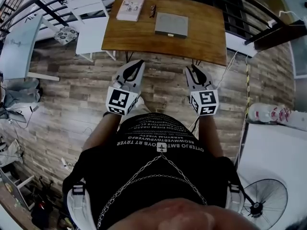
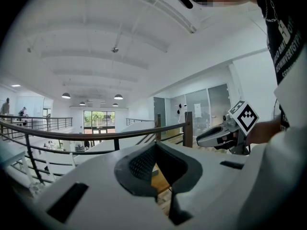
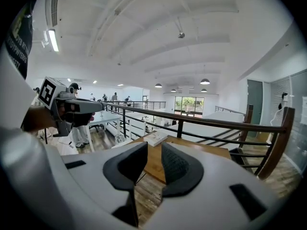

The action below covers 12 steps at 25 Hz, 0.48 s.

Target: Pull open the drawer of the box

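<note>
Box (image 1: 171, 24) at twelve o'clock on the table (image 1: 201, 40), beyond reach, I judge, so I hold left gripper (image 1: 139, 63) pinched empty, right gripper (image 1: 194, 69) half-open and empty, ready.

Upside-down white lettering on the person's black shirt (image 1: 160, 143), too small and warped for reading.

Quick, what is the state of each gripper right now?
Left gripper: closed, tips together, holding nothing.
Right gripper: open, nothing between its jaws.
</note>
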Each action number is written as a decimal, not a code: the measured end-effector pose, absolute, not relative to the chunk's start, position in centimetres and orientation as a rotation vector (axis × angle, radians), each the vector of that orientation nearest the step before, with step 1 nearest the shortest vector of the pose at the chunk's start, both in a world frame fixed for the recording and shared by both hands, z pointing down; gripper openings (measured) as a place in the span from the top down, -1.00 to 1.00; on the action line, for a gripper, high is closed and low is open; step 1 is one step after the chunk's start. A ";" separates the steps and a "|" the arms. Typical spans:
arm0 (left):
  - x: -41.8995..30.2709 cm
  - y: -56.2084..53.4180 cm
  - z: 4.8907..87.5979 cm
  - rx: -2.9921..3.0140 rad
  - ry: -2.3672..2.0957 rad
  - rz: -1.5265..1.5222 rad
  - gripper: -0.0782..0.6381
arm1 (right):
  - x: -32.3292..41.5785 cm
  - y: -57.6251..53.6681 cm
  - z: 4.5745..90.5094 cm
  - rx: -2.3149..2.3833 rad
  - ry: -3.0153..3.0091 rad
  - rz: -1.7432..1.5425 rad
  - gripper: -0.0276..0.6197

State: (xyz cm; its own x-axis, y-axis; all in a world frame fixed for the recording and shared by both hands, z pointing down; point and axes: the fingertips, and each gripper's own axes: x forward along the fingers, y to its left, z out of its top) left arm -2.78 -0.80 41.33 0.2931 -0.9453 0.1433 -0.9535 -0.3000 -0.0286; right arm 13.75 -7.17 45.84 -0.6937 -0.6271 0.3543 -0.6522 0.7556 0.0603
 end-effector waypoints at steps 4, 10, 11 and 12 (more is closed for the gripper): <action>-6.2 -3.2 41.6 2.467 -1.799 0.202 0.76 | 10.2 -9.4 46.2 0.975 -2.596 0.119 0.65; -9.1 -5.9 41.7 2.479 -1.770 0.224 0.76 | 6.8 -11.9 46.1 0.980 -2.591 0.123 0.65; -9.4 -6.3 41.6 2.483 -1.765 0.227 0.76 | 6.4 -12.2 46.0 0.982 -2.591 0.121 0.65; -9.8 -6.6 41.6 2.486 -1.760 0.229 0.76 | 6.1 -12.5 45.9 0.985 -2.591 0.119 0.65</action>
State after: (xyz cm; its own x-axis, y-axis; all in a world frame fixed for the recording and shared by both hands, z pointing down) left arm -9.78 -6.57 41.55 0.3258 -0.9297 0.1719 -0.9427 -0.3332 -0.0155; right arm 6.06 -12.55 45.93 -0.6894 -0.6259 0.3646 -0.6567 0.7525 0.0502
